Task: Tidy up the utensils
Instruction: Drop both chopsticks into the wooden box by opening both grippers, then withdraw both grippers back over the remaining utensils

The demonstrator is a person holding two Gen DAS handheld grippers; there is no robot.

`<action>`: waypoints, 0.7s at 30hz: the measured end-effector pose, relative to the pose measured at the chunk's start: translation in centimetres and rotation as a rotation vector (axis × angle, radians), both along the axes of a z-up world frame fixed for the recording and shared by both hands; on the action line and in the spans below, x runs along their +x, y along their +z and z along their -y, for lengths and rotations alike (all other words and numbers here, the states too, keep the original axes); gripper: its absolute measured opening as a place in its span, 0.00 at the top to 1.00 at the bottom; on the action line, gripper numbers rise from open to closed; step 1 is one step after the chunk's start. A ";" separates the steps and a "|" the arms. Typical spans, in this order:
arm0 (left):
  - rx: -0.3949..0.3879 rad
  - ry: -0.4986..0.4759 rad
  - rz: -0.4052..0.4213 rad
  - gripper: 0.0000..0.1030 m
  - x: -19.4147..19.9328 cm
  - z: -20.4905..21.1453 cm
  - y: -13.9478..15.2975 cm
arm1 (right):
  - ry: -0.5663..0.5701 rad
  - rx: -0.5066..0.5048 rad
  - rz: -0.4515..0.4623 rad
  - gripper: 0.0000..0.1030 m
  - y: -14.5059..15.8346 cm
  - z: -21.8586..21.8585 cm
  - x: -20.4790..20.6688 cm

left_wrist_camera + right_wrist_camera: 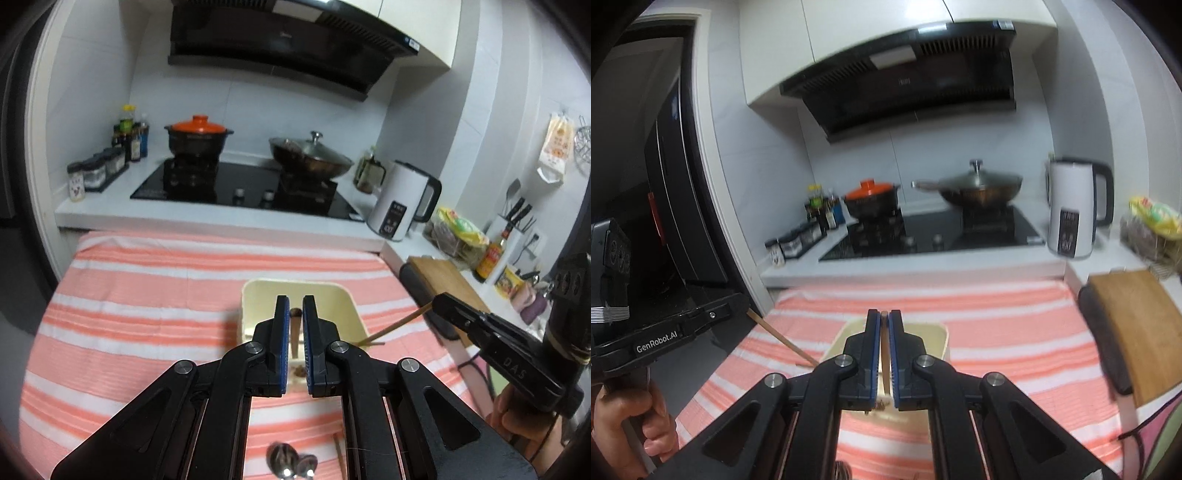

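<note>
My left gripper [295,300] is shut on a brown wooden chopstick [295,334] that hangs down over the cream rectangular container [255,295] on the striped cloth. My right gripper [884,314] is shut on a second chopstick [884,354] above the same container [940,341]. Seen from the left wrist, the right gripper [441,302] comes in from the right, and its chopstick [399,325] slants down to the container's right rim. From the right wrist, the left gripper [740,302] and its chopstick [783,341] slant toward the container's left rim. Two metal spoons [291,469] and a loose chopstick [339,456] lie on the cloth below.
A pink-and-white striped cloth [147,295] covers the table. Behind it is a black cooktop [240,184] with an orange-lidded pot [197,138] and a lidded wok [310,155]. A white kettle [402,201], a wooden cutting board [1137,325] and spice jars [96,173] stand around.
</note>
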State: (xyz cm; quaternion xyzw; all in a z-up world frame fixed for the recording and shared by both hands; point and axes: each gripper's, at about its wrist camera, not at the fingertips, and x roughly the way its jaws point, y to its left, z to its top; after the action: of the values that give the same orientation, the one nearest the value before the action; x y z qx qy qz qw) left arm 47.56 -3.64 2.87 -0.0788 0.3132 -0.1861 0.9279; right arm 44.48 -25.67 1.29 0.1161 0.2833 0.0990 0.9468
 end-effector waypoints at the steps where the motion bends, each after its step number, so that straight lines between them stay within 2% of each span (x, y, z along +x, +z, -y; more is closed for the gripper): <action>1: 0.008 -0.005 -0.023 0.87 -0.1 0.0 -0.5 | 0.009 0.003 -0.023 0.94 -0.6 0.0 0.0; 2: 0.015 -0.012 -0.038 0.68 -0.4 0.0 -1.0 | 0.015 0.002 -0.041 0.92 -1.1 -0.1 -0.1; 3: 0.028 -0.014 -0.044 0.55 -0.9 0.0 -1.3 | 0.020 -0.001 -0.053 0.92 -1.5 -0.1 -0.4; 4: 0.047 -0.011 -0.044 0.33 -1.7 -0.1 -1.6 | 0.027 -0.007 -0.057 0.88 -1.9 -0.3 -0.9; 5: 0.067 -0.009 -0.039 0.19 -2.7 -0.2 -2.0 | 0.031 -0.013 -0.058 0.74 -2.1 -0.3 -1.6; 6: 0.088 -0.015 -0.038 0.14 -3.8 -0.4 -2.4 | 0.034 -0.017 -0.053 0.47 -2.4 -0.3 -2.4; 8: 0.129 -0.028 -0.055 0.02 -6.1 -0.8 -3.8 | 0.037 -0.031 -0.043 0.19 -3.2 -0.1 -4.4; 10: 0.196 -0.011 -0.083 0.01 -8.2 -1.2 -5.7 | 0.034 -0.066 -0.065 0.18 -4.5 0.2 -6.5; 12: 0.312 0.062 -0.110 0.01 -10.6 -1.6 -8.2 | 0.018 -0.111 -0.108 0.18 -6.4 0.6 -8.6; 14: 0.354 0.165 -0.109 0.01 -13.5 -2.9 -10.8 | -0.009 -0.175 -0.152 0.17 -8.8 1.0 -11.3; 16: 0.301 0.196 -0.157 0.01 -15.8 -4.8 -13.2 | -0.041 -0.243 -0.212 0.17 -11.6 1.2 -14.1; 18: 0.205 0.180 -0.222 0.01 -17.8 -6.9 -15.5 | -0.058 -0.271 -0.269 0.17 -14.0 1.2 -17.0; 21: 0.032 0.165 -0.249 0.01 -20.3 -10.0 -17.8 | -0.035 -0.217 -0.282 0.17 -15.9 0.7 -21.4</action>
State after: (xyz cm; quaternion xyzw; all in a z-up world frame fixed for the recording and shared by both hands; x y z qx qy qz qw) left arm 27.22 6.33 -14.95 -0.1119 0.4212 -0.0931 0.8952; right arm 23.11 -26.41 -14.63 0.0311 0.4204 0.0342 0.9062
